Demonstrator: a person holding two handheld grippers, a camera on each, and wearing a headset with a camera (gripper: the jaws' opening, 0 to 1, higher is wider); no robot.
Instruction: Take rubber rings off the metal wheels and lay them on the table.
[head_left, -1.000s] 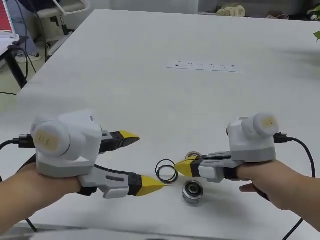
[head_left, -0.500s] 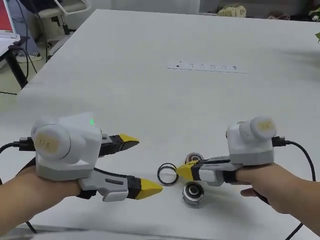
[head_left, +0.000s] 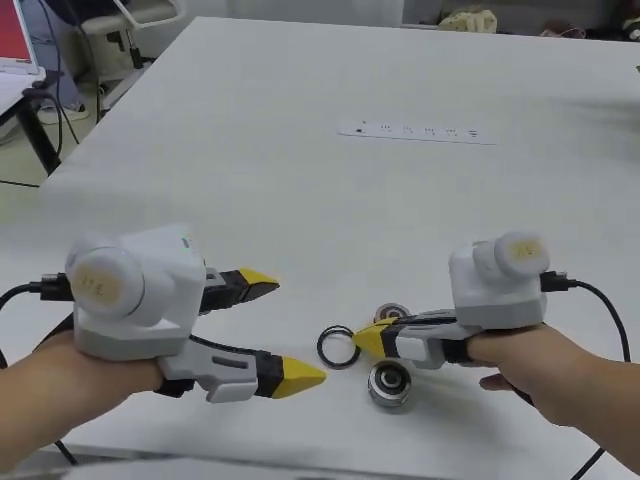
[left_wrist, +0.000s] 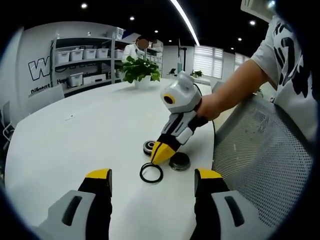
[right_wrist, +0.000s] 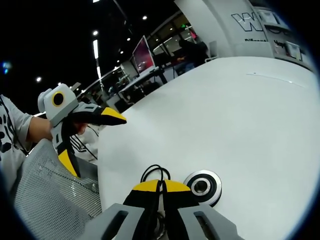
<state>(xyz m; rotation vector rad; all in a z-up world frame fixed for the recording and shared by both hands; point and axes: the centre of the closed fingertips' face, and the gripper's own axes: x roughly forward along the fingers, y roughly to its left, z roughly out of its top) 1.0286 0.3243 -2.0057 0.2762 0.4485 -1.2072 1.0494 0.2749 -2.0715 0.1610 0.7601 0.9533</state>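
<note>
A black rubber ring (head_left: 337, 346) is lying flat on the white counter (head_left: 330, 210), its opening facing up, close to the near edge and between the two grippers. The right gripper (head_left: 362, 341) is pointing left along the counter, its yellow-tipped fingers pressed together on nothing, with the tips just beside the ring's right edge. The near metal wheel (head_left: 389, 383) is sitting bore-up just in front of those fingers. The far metal wheel (head_left: 391, 314) is lying just behind them, partly hidden. The left gripper (head_left: 278, 330) is hovering at the left and pointing right toward the ring, its fingers spread wide and empty.
</note>
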